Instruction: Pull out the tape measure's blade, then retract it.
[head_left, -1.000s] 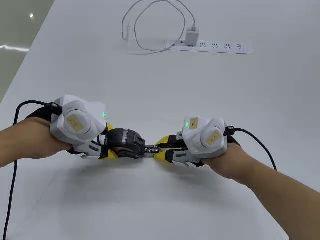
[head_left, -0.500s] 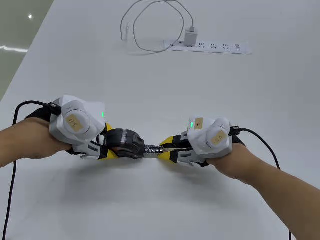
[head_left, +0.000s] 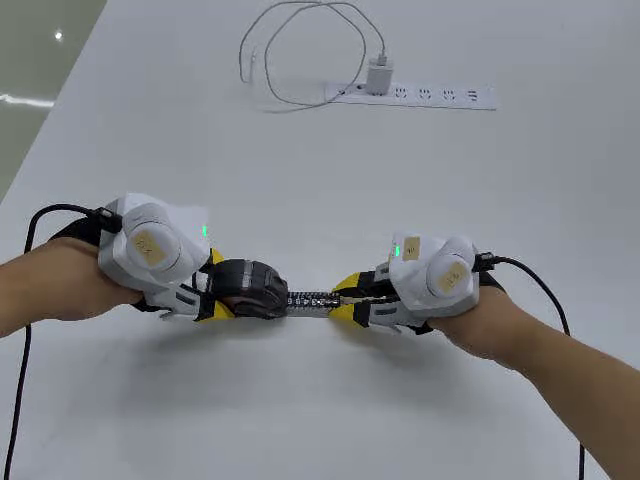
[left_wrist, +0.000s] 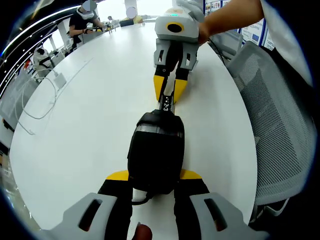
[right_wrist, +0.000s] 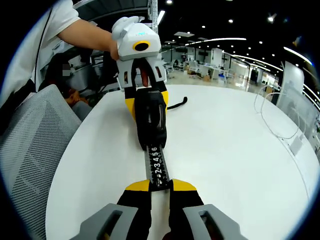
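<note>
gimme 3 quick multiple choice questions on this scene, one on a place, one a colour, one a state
1. Where is the power strip? A. on the table, beyond the tape measure B. between the hand-held grippers C. on a chair
2. What colour is the tape measure's case? A. red B. black C. white
3. How is the blade? A. fully retracted B. partly pulled out C. snapped off
1 A: the head view shows it farther off. 2 B: the case in the left hand-held gripper is black. 3 B: numbered blade runs from case to the right hand-held gripper.
</note>
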